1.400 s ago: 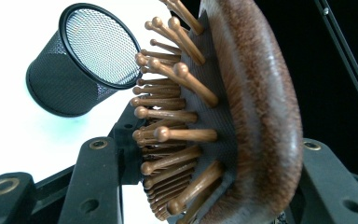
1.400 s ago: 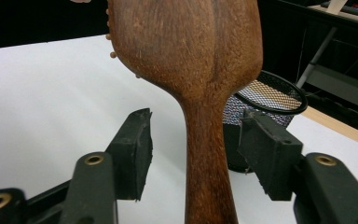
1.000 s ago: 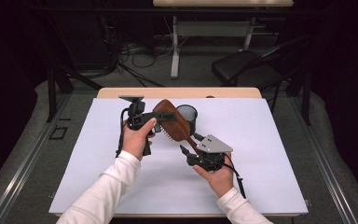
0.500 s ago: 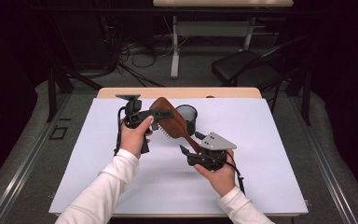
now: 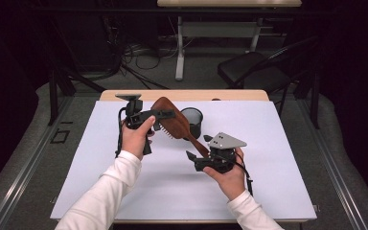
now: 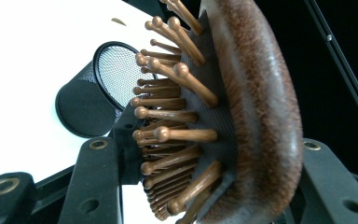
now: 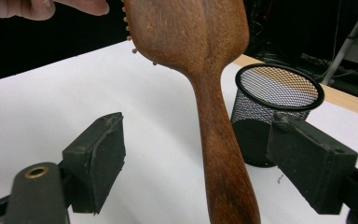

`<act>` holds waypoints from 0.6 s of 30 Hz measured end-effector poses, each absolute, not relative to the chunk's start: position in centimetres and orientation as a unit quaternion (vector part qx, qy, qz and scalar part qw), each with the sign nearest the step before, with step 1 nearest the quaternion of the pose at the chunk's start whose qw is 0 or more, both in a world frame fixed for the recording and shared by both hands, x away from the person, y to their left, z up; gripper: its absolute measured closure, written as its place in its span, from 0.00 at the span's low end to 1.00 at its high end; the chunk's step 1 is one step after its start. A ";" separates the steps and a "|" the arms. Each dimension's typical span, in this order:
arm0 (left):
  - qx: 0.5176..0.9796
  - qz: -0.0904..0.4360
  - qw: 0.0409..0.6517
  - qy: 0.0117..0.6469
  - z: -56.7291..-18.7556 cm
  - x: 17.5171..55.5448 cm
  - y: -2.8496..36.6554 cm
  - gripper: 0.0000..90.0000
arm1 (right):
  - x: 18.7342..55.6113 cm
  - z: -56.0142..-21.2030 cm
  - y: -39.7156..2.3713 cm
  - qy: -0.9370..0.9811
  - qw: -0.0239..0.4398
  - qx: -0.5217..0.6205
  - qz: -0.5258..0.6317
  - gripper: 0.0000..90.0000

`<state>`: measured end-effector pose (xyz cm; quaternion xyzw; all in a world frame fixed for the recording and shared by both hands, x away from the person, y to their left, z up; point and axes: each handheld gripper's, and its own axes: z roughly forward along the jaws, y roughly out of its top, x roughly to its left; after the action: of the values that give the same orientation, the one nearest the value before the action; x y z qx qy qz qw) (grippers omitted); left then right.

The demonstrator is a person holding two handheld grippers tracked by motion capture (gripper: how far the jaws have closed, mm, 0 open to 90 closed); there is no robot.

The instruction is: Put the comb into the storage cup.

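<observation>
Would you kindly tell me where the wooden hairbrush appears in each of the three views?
High view: the wooden hairbrush lies centre, slanting from upper left to lower right.
Left gripper view: its bristled head fills the right half.
Right gripper view: its back and handle run down the centre.
Shared landmark: the black mesh cup, beside the brush.

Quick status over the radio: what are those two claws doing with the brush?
Left claw clamped on wooden hairbrush head. Right claw jaws just opening, handle between them, pads clear. Mesh cup behind brush, apart.

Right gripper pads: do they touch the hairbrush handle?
Apart. The right gripper view shows white table on both sides of the handle, between it and the pads.
</observation>
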<state>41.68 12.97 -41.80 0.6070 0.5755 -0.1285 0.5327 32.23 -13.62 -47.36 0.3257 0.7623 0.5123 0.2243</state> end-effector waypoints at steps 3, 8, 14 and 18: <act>0.607 -0.127 0.532 0.577 -41.7 41.8 13.0 0.54 | 32.3 -47.3 -13.7 0.764 0.220 0.328 0.511 0.18; 0.607 -0.123 0.535 0.575 -41.4 41.9 13.0 0.54 | 32.2 -47.0 -13.8 0.766 0.215 0.329 0.509 0.16; 0.608 -0.118 0.535 0.574 -41.0 42.1 12.9 0.54 | 32.1 -46.7 -13.9 0.770 0.213 0.328 0.505 0.11; 0.608 -0.115 0.536 0.574 -40.9 42.3 12.9 0.54 | 32.2 -46.5 -13.9 0.774 0.202 0.326 0.503 0.00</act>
<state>42.25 12.90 -40.85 0.6083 0.5744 -0.1151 0.5355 32.21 -13.87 -46.49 0.3257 0.7744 0.5033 0.2022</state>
